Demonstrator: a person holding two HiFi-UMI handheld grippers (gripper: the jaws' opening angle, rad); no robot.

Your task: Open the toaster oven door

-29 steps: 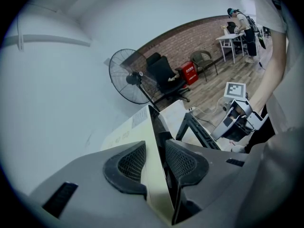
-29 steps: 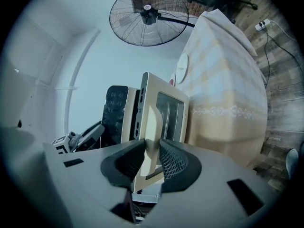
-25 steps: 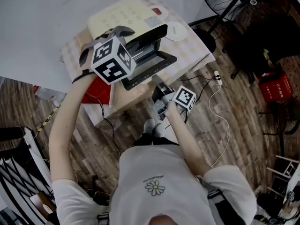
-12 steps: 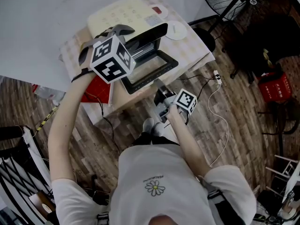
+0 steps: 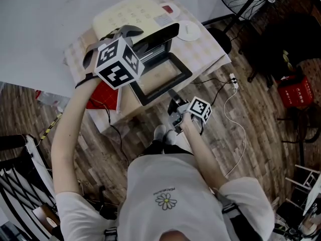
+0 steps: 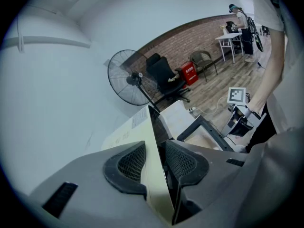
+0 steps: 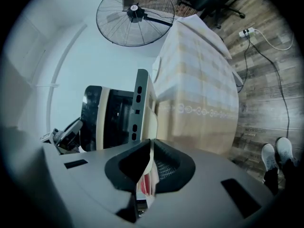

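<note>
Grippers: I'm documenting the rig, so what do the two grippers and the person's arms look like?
Both the left gripper and right gripper are grey moulded shells with dark, mesh-textured pads. Each carries a cube of black-and-white square markers. Arms are bare below a white short-sleeved T-shirt with a daisy print. The right jaws have just been closing, with the door's edge between them.

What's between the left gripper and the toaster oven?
Nothing. In the left gripper view the fingers of the left gripper clamp the toaster oven by its cream edge, pads touching both sides.
</note>
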